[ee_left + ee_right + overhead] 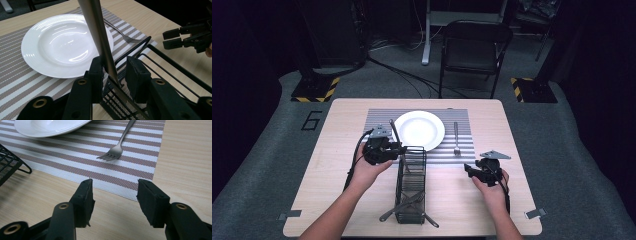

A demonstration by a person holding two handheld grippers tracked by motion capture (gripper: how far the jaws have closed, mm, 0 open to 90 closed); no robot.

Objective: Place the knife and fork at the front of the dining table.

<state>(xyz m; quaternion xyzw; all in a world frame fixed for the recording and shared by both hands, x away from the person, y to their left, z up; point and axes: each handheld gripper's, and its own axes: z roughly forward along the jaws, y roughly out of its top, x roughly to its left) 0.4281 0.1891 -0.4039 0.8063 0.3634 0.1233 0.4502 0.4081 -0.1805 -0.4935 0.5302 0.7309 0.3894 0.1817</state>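
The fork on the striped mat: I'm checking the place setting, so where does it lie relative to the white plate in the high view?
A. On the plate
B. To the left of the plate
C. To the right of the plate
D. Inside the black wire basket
C: the fork lies on the striped mat just right of the white plate, apart from its rim, beyond the black wire basket.

Overhead wide; tool views close, sharing plate (62, 45).

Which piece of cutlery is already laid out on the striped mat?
The fork, lying flat right of the plate. The others are in the wire basket or between the left tool's jaws.
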